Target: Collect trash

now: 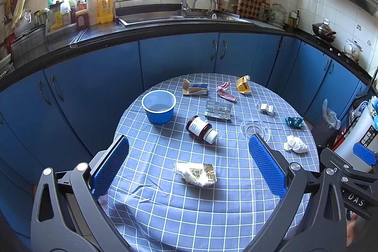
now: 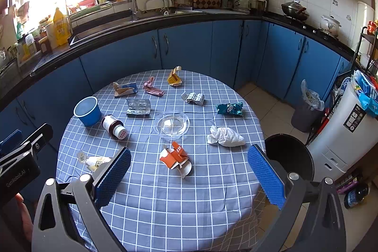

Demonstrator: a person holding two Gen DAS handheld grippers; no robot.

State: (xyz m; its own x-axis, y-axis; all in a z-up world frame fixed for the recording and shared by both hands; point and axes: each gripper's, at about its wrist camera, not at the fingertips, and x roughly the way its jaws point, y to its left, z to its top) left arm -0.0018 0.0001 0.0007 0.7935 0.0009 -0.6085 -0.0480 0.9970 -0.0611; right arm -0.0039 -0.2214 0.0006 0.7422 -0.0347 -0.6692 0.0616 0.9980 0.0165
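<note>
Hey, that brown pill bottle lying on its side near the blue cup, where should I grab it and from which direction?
Judging by its pose, grip the brown bottle across its wide labelled body, not the narrower white cap. It lies tipped over, so come straight down from above, fingers on either side of the body. The left gripper is open and nearest.

A: So what's on the table?

B: Checked blue cloth, junk all over. A yellowish wrapper lies nearest, between the left gripper's wide-apart blue pads, which hold nothing. Further back a dark bottle lies on its side, with a blue cup upright to its left.

A: Anything else?

B: A blister pack, torn carton, pink wrapper, yellow packet, clear lid, teal foil and white tissue.
</note>
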